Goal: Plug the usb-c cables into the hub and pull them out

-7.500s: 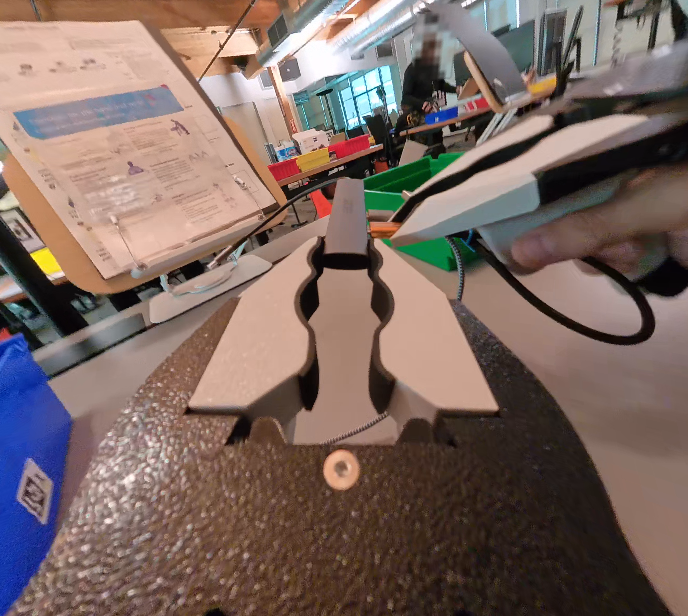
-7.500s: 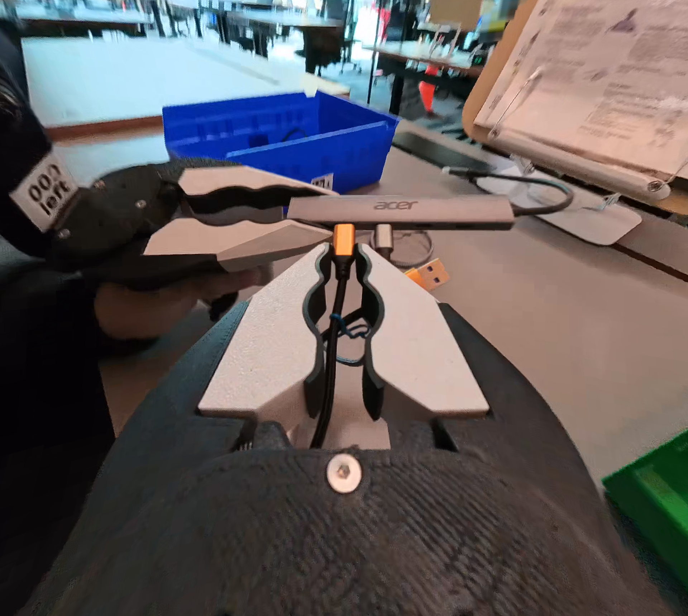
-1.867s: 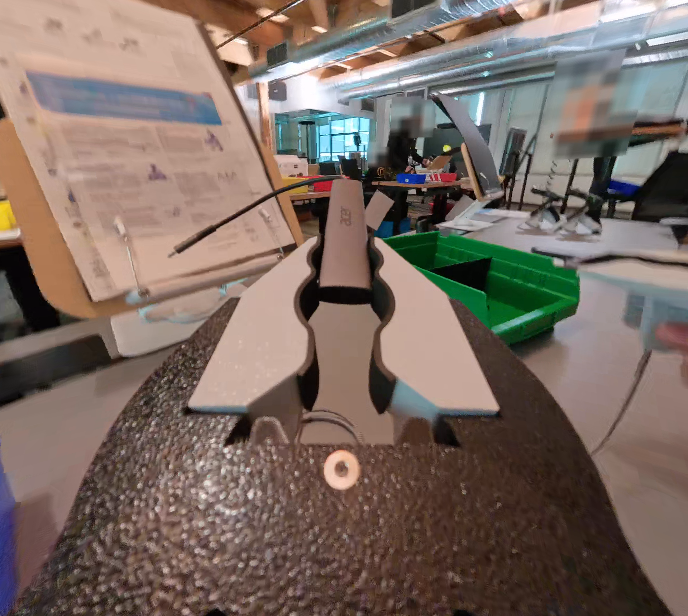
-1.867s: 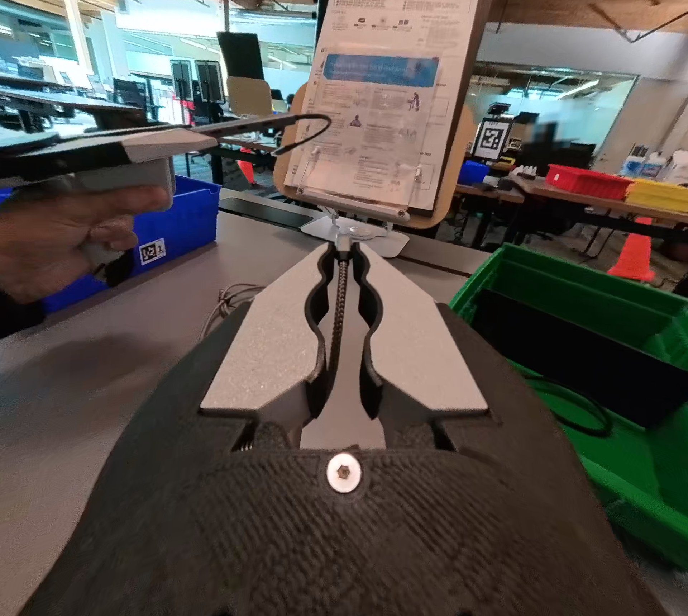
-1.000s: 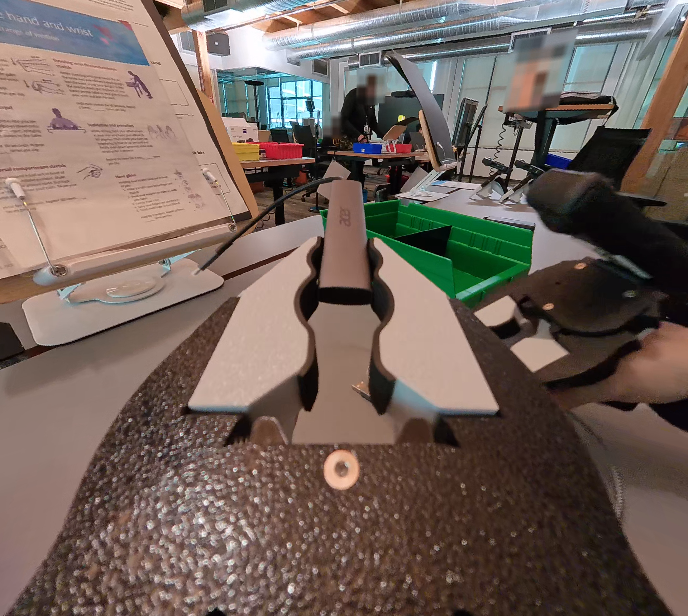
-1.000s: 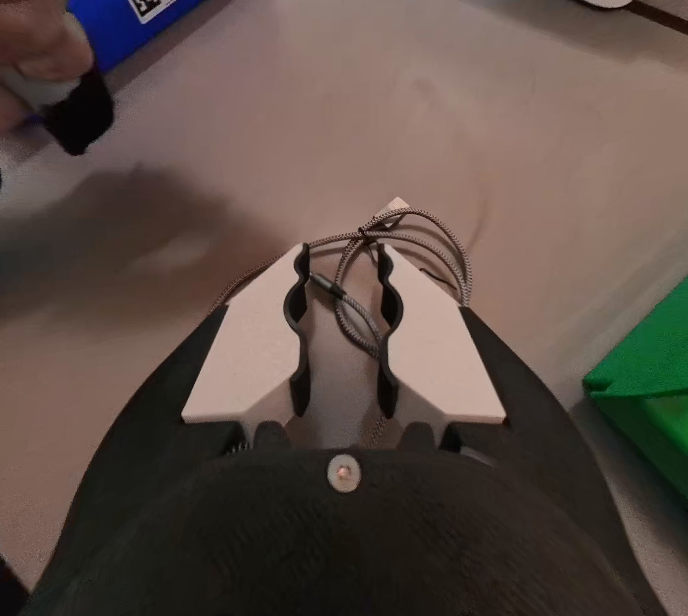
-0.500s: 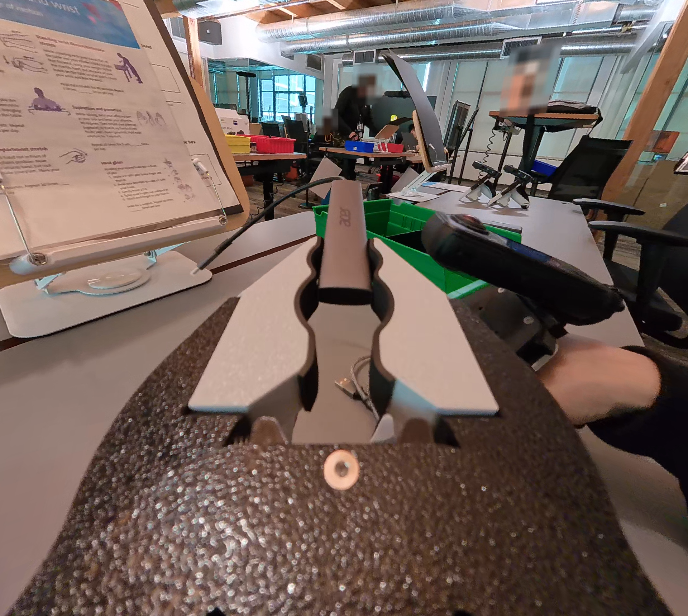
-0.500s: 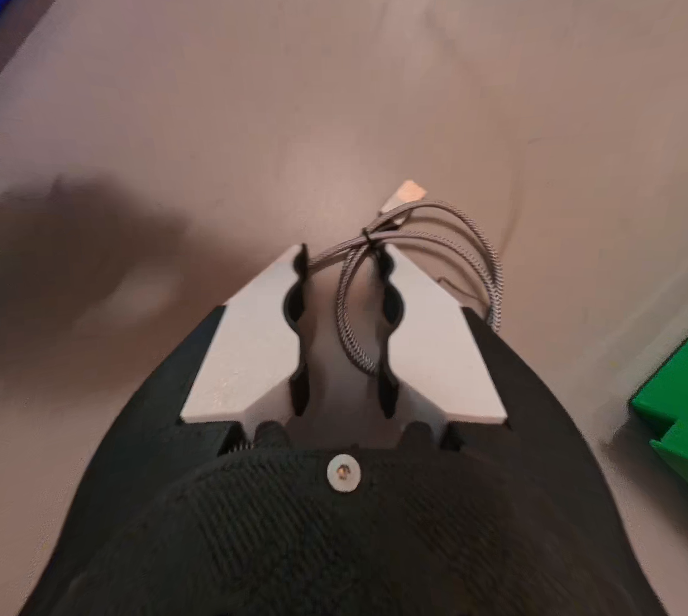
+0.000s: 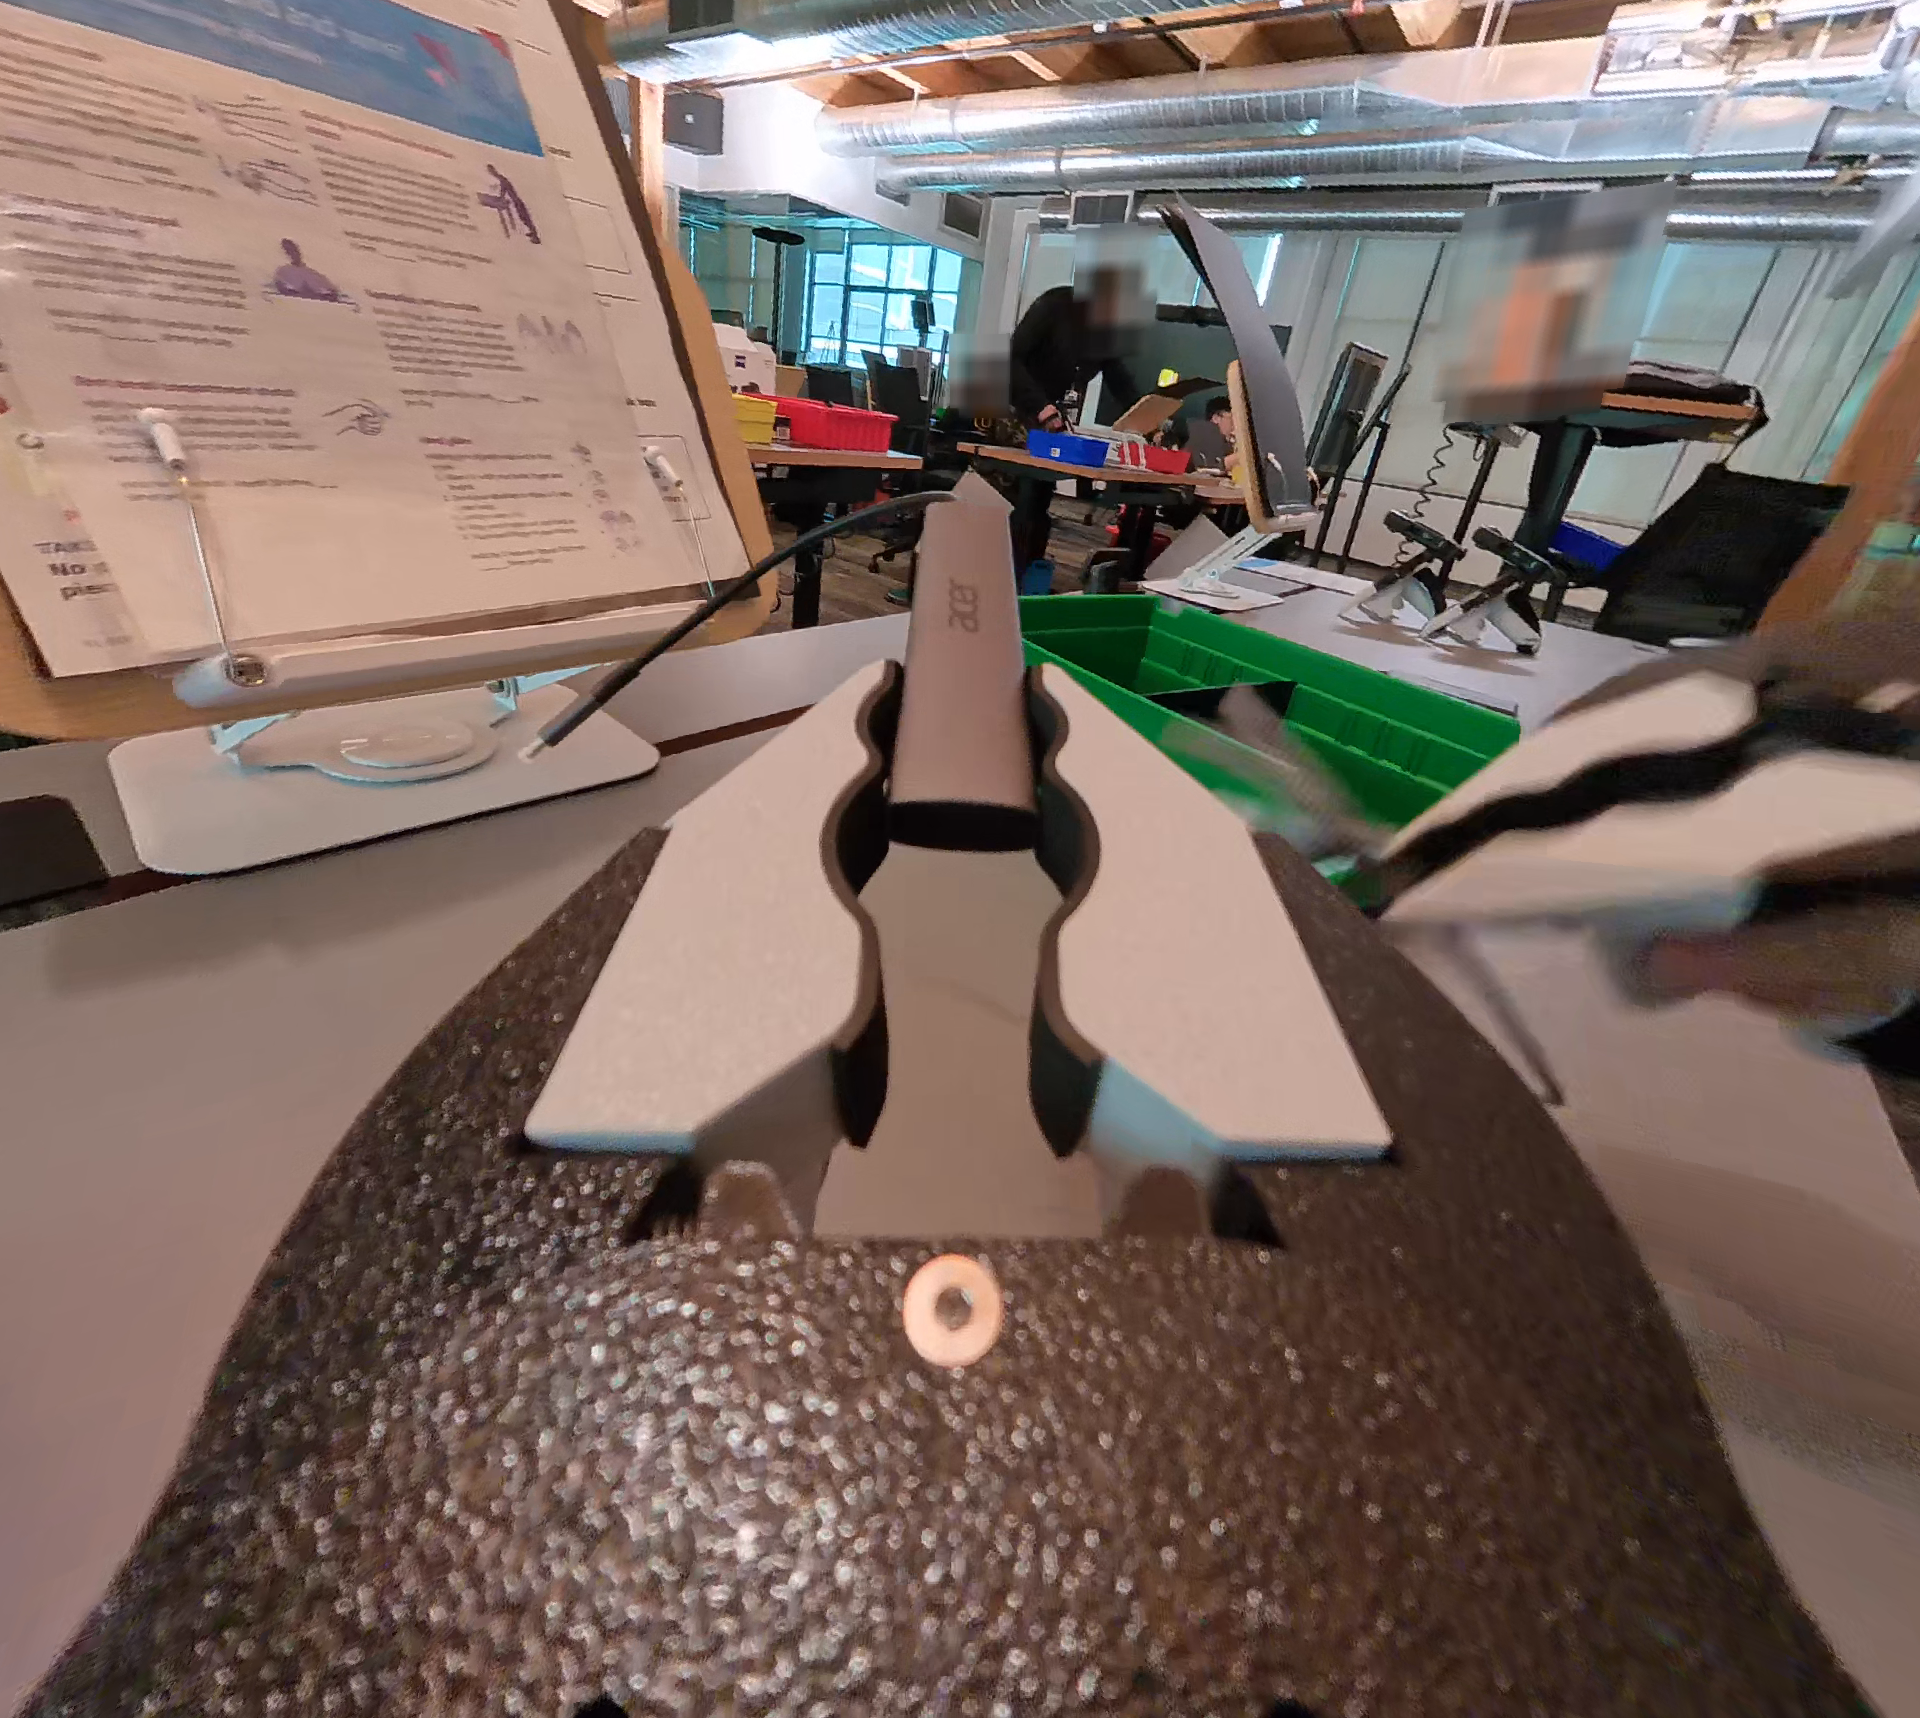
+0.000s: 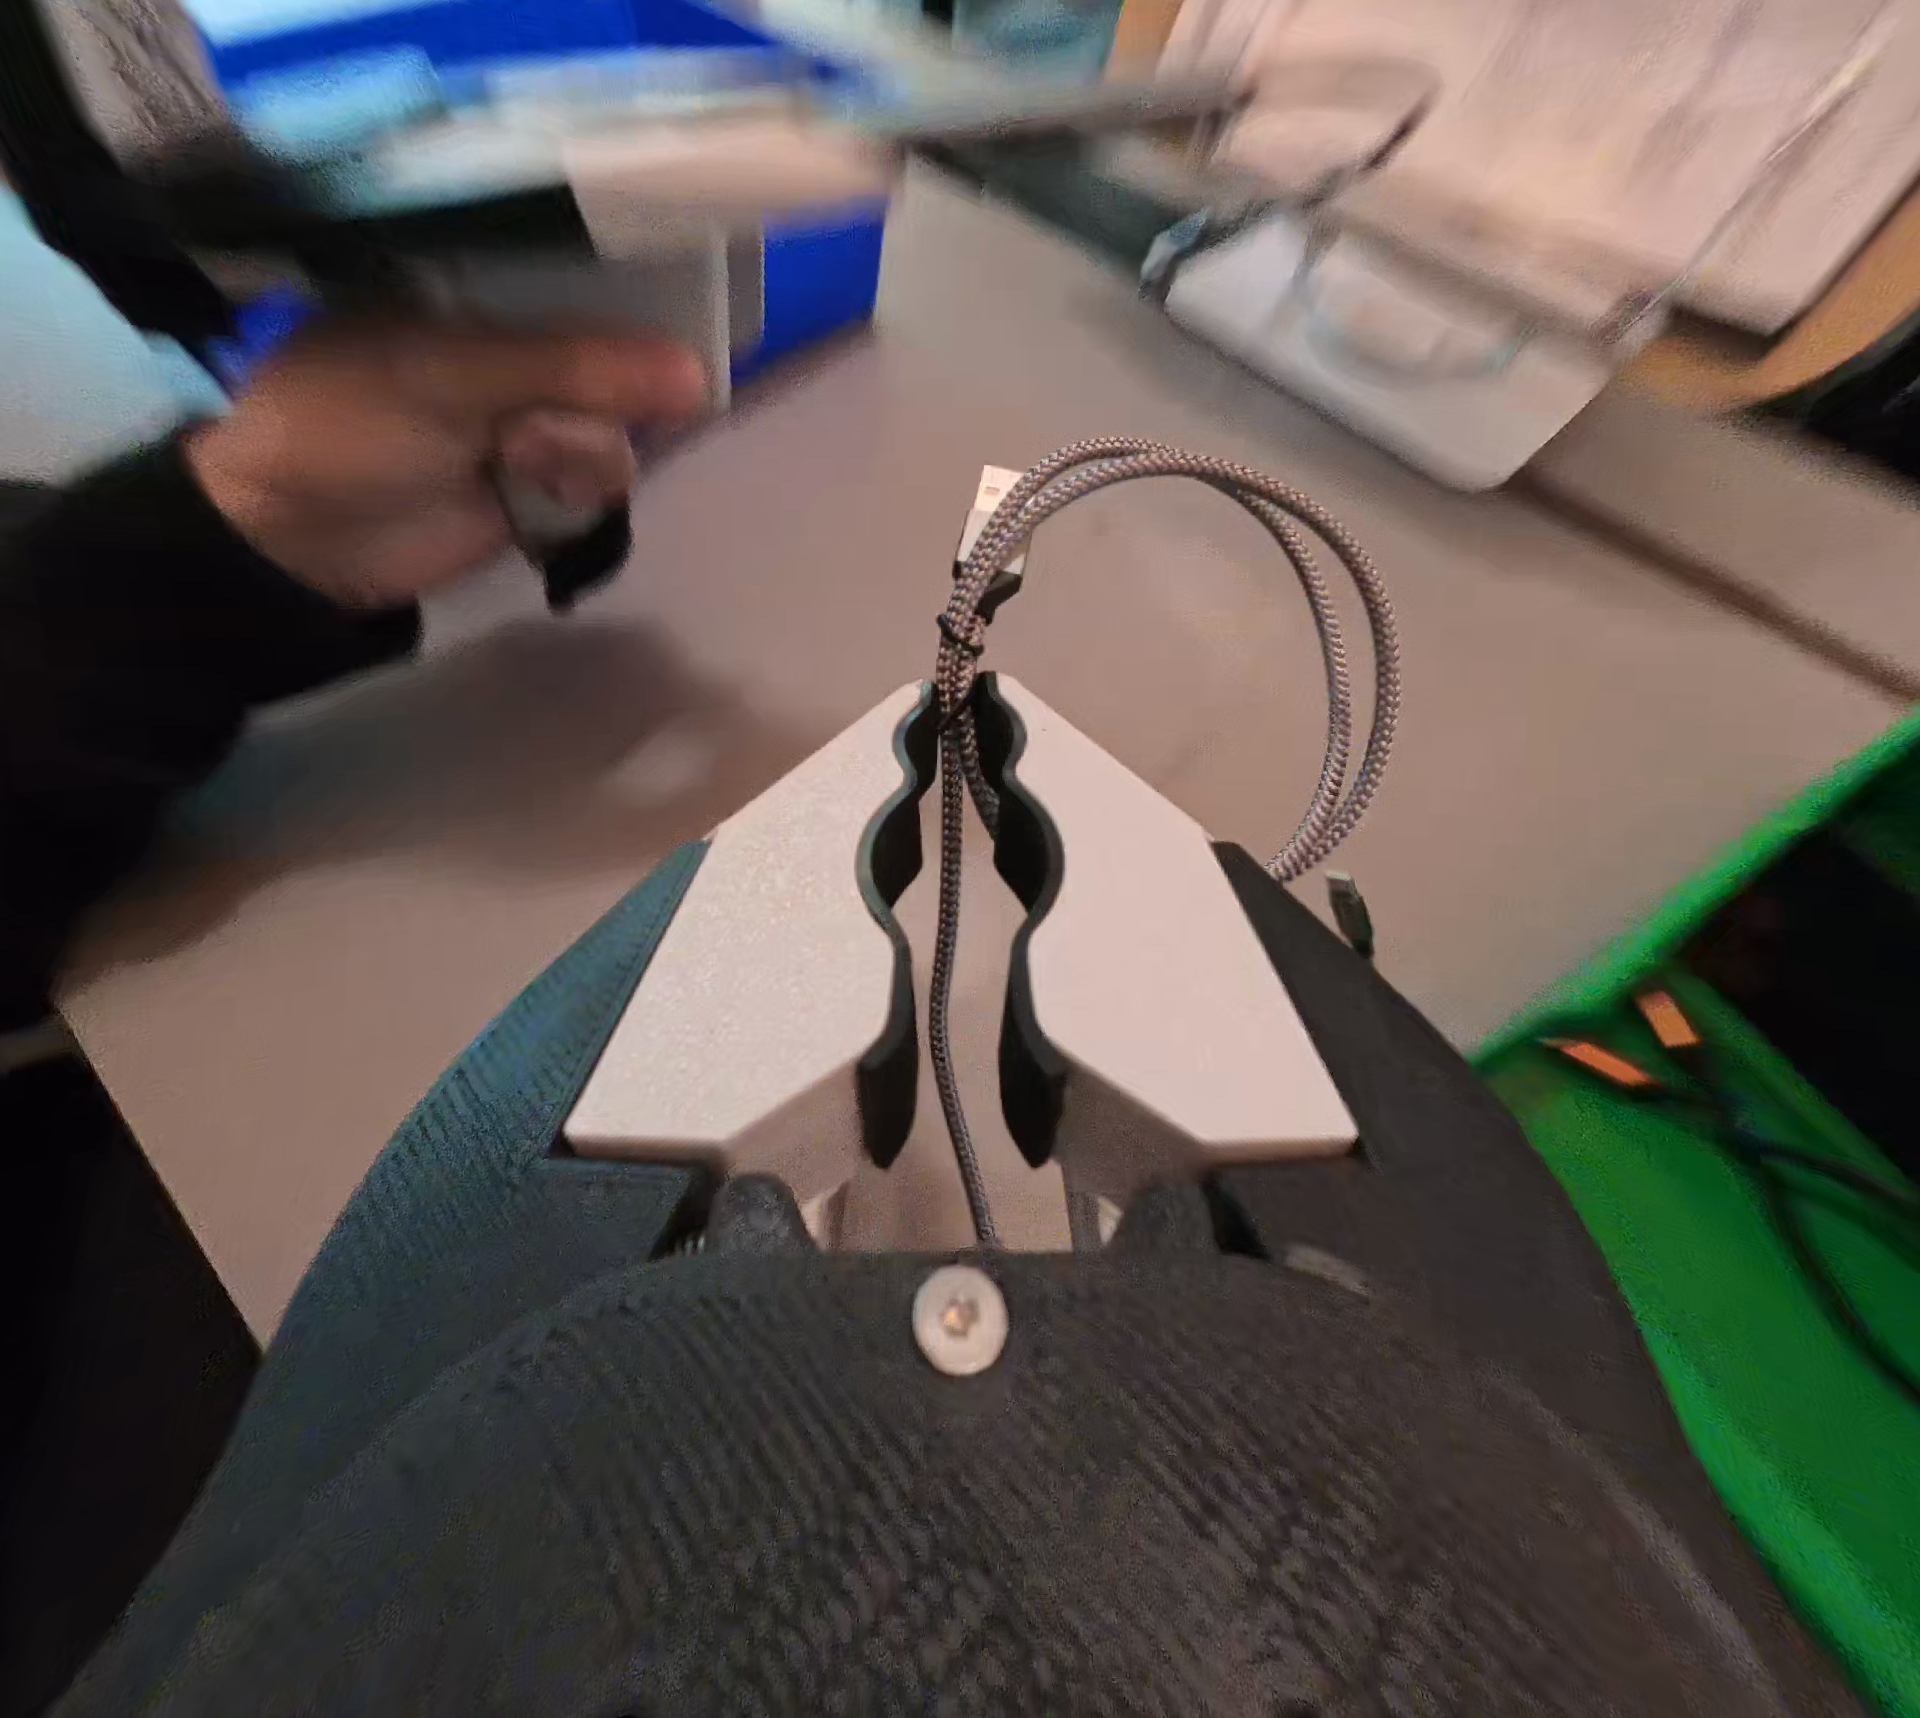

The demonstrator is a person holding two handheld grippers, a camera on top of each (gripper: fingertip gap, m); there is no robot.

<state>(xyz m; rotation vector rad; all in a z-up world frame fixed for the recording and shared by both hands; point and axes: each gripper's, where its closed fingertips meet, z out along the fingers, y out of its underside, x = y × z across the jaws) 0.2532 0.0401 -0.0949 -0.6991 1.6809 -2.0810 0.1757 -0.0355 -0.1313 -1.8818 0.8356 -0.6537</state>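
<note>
Grey table carried a document stand at its far left and a green bin toward the far right. Left gripper was clamped on the hub, held clear of the table, its tail cable drooping left. Right gripper was pinched shut on the tied braided cable, lifted off the table, one plug sticking up. Judged step: bringing cable to hub. Next would need a plug gripped near its end and lined up with a port, none yet visible
</note>
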